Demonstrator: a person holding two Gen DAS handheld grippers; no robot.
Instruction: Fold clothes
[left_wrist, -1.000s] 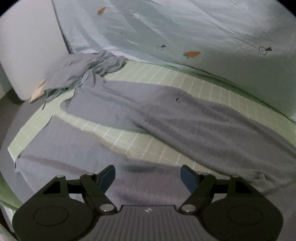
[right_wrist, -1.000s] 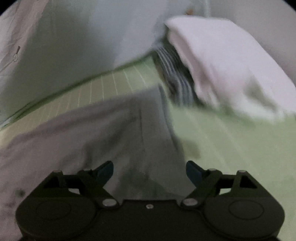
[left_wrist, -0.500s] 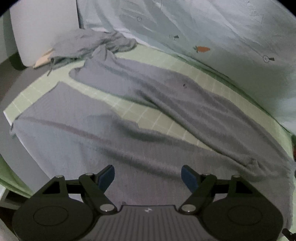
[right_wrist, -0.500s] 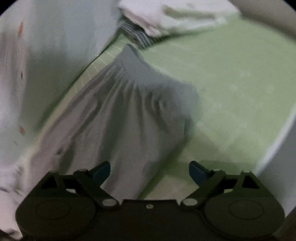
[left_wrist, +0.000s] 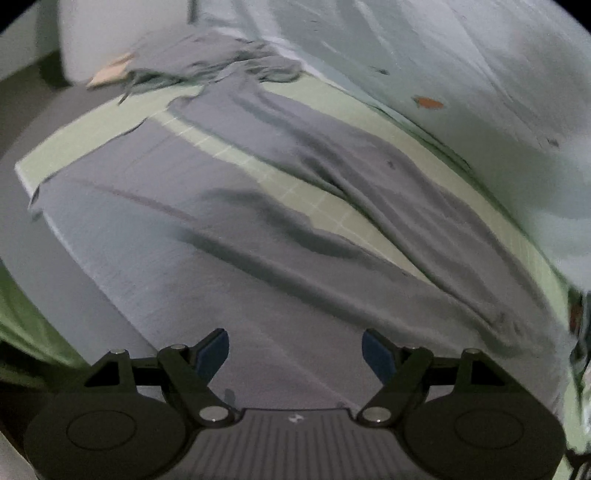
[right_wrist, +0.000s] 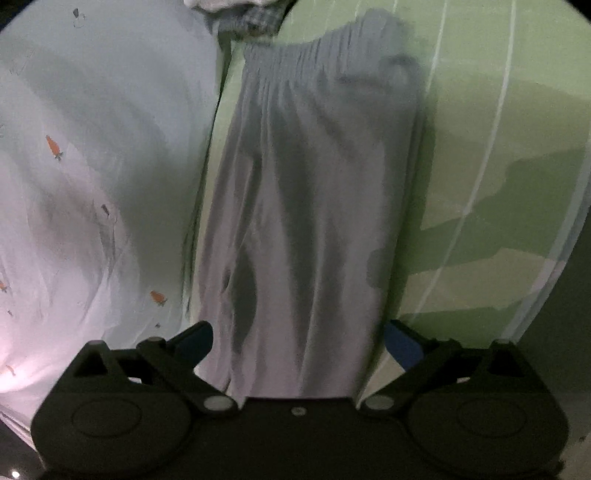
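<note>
The left gripper stood wide open with nothing between its blue pads, low over the near leg of the grey trousers, which lay spread across the green checked bed sheet from the upper left of the frame to the lower right. Over the last second this view had drawn in: the cloth filled more of the frame than before, and the two legs, parted by a wedge of sheet, now ran right under the fingers. The right gripper was likewise fully open and holding nothing; its view had swung from the white pile of laundry, now only a sliver at the top edge, to look straight down along the gathered waistband and seat of the trousers, with the cloth lying between the open fingers. A crumpled grey garment sat apart in the upper left of the left view, beside the carrot-print quilt. Both grippers appeared to be lining up at opposite ends of the trousers, so the fold itself seemed not yet begun; a grasp at hem and waist looked the likely need.
</note>
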